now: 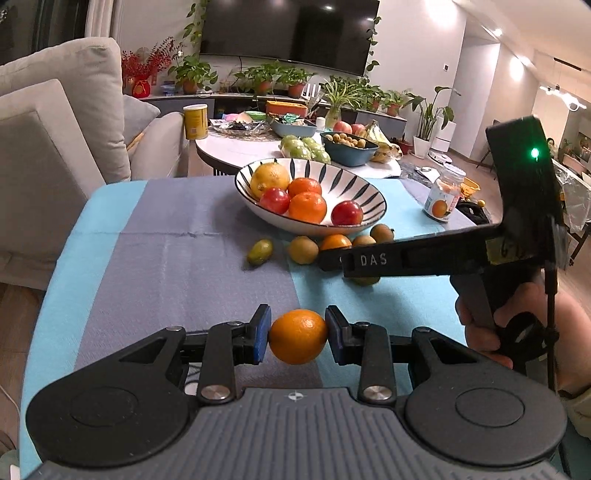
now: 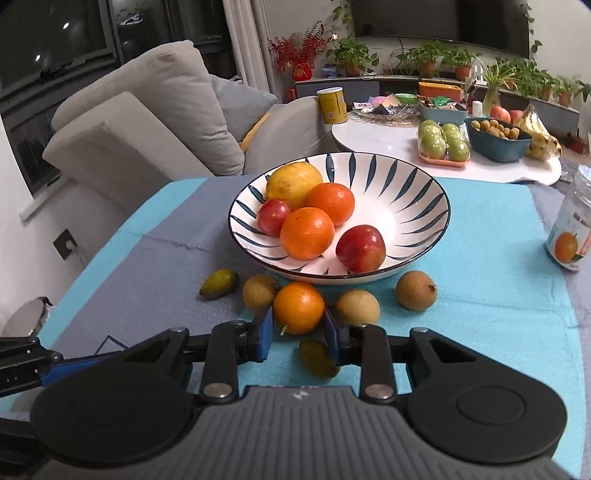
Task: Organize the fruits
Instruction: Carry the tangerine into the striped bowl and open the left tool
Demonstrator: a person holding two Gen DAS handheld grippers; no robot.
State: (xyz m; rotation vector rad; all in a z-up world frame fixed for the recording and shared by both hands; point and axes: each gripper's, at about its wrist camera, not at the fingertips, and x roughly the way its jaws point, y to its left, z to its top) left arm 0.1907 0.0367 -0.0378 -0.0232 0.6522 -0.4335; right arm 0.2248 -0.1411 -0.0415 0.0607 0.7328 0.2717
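A small orange (image 1: 298,336) is being clamped in the left gripper (image 1: 298,334) at lower centre, above the cloth; the right gripper (image 2: 298,328), jaws parted, is being positioned around another orange (image 2: 299,307) below the bowl (image 2: 424,184); neighbouring fruit risks being knocked.

Pretty lived-in living room: a big dark TV (image 1: 290,31) hangs on the white wall, with a row of potted plants (image 1: 273,79) lined up on the low cabinet right under it. Left of the TV there's a grey sofa (image 2: 147,110) against dark windows (image 2: 55,44), and ceiling spotlights reflect off the screen.
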